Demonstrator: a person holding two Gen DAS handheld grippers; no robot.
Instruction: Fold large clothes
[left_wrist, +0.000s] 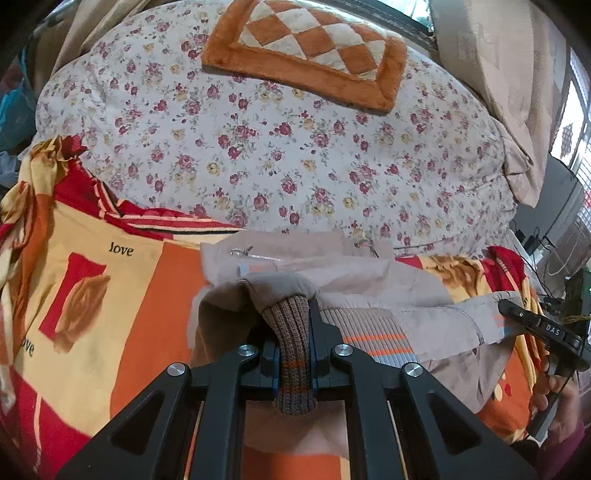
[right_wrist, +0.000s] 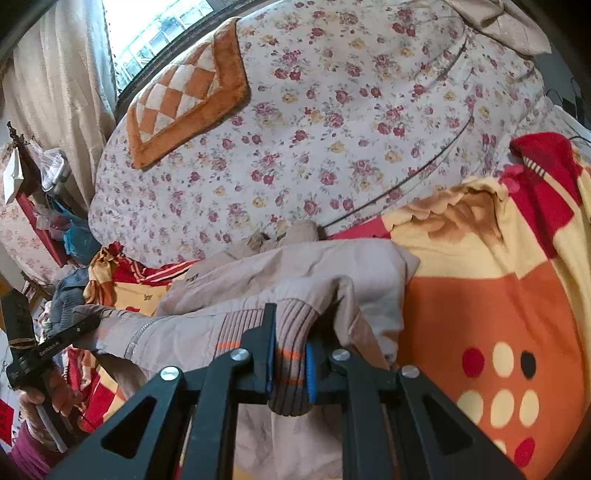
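Your left gripper sits clamped at 6 o'clock, angled downward. Your right gripper does likewise, and your right hand shows at 4 o'clock in the left view.

- The left wrist camera sits right behind its gripper and looks forward and down at the bed.
- The right wrist camera does the same.
- Both see the flowery quilt and the orange mat.
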